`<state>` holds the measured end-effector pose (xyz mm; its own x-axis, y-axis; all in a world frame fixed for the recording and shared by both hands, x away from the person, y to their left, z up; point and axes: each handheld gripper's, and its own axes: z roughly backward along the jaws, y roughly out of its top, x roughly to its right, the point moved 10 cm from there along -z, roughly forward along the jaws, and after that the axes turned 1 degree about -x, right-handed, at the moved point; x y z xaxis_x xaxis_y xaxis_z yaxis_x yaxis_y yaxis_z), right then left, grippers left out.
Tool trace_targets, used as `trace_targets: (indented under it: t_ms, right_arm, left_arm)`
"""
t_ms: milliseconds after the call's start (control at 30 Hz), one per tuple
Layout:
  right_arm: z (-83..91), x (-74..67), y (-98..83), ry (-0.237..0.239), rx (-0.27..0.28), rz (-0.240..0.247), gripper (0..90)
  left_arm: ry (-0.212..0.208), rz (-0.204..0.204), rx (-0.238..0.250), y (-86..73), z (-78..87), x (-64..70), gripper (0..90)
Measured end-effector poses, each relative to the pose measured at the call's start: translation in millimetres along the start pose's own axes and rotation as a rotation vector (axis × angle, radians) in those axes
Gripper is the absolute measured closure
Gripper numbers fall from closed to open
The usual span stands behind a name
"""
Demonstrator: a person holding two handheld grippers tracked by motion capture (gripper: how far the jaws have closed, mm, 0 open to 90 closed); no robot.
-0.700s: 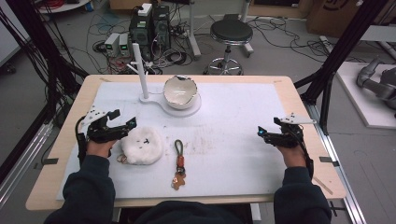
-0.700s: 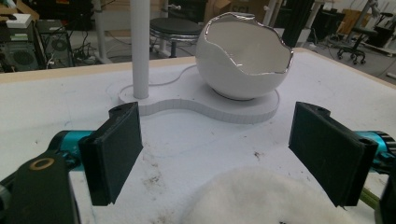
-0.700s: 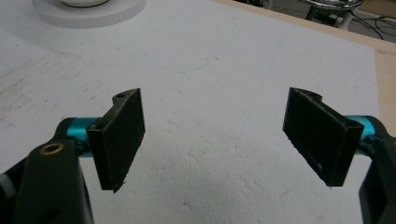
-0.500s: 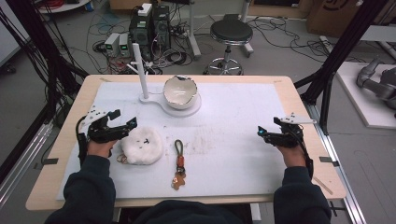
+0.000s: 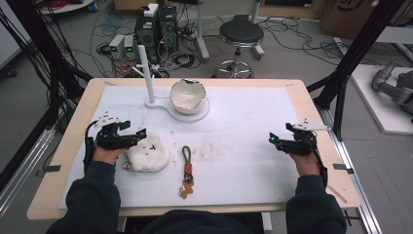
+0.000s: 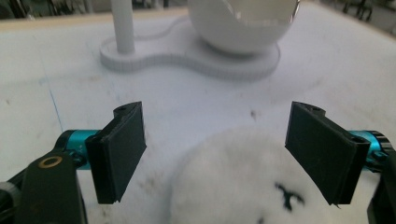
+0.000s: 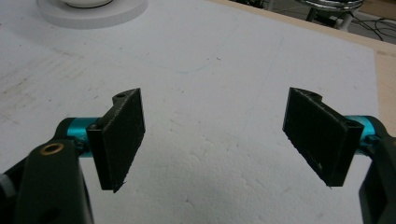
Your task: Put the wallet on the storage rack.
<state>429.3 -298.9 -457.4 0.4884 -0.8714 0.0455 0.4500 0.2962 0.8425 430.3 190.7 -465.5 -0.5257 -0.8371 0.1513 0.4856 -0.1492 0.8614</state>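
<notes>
The left gripper (image 5: 139, 135) sits at the left side of the table with its jaws spread wide and nothing between them. In the left gripper view (image 6: 215, 154) the two black pads stand well apart, and the top of a white fluffy toy (image 6: 247, 186) rises into the gap below them, without touching either pad. From above, the gripper's tips lie over the toy's upper left edge.

The fluffy toy (image 5: 147, 151) is a round, pale, woolly lump with a small dark stitched mark on its face. A small ring of metal (image 5: 127, 166) shows at its lower left edge, just beside the person's left hand (image 5: 106, 155).

The right gripper (image 5: 273, 140) rests at the right side of the table, also with jaws wide apart and empty. In the right gripper view (image 7: 212, 140) there is only bare white mat (image 7: 224, 70) between the pads.

Just right of the toy lies a key strap (image 5: 186, 168): a dark loop at the top, a reddish-brown band below it, and a small brown charm at the bottom end. It lies straight, pointing toward the person.

Farther back, a white stand (image 5: 160, 105) holds an upright white post (image 5: 147, 73) and a white bowl (image 5: 187, 95) with a jagged, broken-looking rim. The wooden table (image 5: 311, 112) is covered by the scuffed white mat.
</notes>
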Motion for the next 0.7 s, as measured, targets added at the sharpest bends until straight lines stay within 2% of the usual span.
trace_targets:
  t_ms: [33, 67, 133, 200, 300, 333, 367, 400, 500, 533, 567, 600, 667, 700]
  right_arm:
    - [0.7, -3.7, -0.5, 0.005, -0.004, 0.013, 21.3]
    - [0.5, -4.9, -0.5, 0.005, -0.003, 0.018, 21.3]
    - [-0.2, -6.9, -1.1, 0.009, -0.009, 0.022, 21.3]
    - [-0.9, -8.5, -1.4, 0.011, -0.014, 0.025, 21.3]
    - [-1.3, -9.1, -3.0, 0.014, -0.020, 0.023, 21.3]
    - [-1.9, -8.4, -3.6, 0.016, -0.021, 0.024, 21.3]
    - [-2.6, -8.2, -4.4, 0.018, -0.023, 0.023, 21.3]
    - [-3.0, -8.2, -5.4, 0.020, -0.028, 0.021, 21.3]
    - [-4.1, -9.6, -6.0, 0.027, -0.031, 0.024, 21.3]
    - [-4.1, -9.6, -6.0, 0.027, -0.031, 0.024, 21.3]
    - [-4.9, -11.2, -5.8, 0.032, -0.031, 0.029, 21.3]
    - [-5.0, -12.4, -5.7, 0.037, -0.033, 0.028, 21.3]
    - [-6.0, -15.3, -4.7, 0.044, -0.031, 0.028, 21.3]
    - [-6.6, -16.9, -4.2, 0.049, -0.030, 0.032, 21.4]
  left_arm:
    - [-0.014, -0.019, -0.062, -9.1, -4.0, 2.3, 20.6]
    - [-0.013, -0.026, -0.085, -12.8, -6.7, 3.0, 20.7]
    - [0.001, -0.043, -0.127, -19.0, -11.4, 2.0, 21.6]
    - [0.023, -0.051, -0.149, -22.6, -14.7, -1.1, 22.4]
    - [0.019, -0.051, -0.227, -34.6, -18.9, -4.9, 24.2]
    - [0.019, -0.051, -0.227, -34.6, -18.9, -4.9, 25.9]
    - [-0.043, -0.011, -0.256, -39.8, -20.4, -1.3, 31.4]
    - [-0.060, -0.003, -0.254, -39.5, -20.1, 0.7, 40.3]
    - [-0.047, -0.005, -0.252, -36.7, -17.0, 1.0, 53.7]
    - [-0.047, -0.005, -0.252, -36.7, -17.0, 1.0, 64.0]
    - [-0.053, 0.003, -0.220, -31.0, -13.8, 1.5, 71.3]
    - [-0.060, 0.012, -0.189, -26.5, -12.2, 3.0, 73.7]
    - [-0.069, 0.013, -0.137, -17.2, -8.6, 6.0, 75.4]
    - [-0.075, 0.018, -0.094, -10.4, -6.6, 7.9, 75.9]
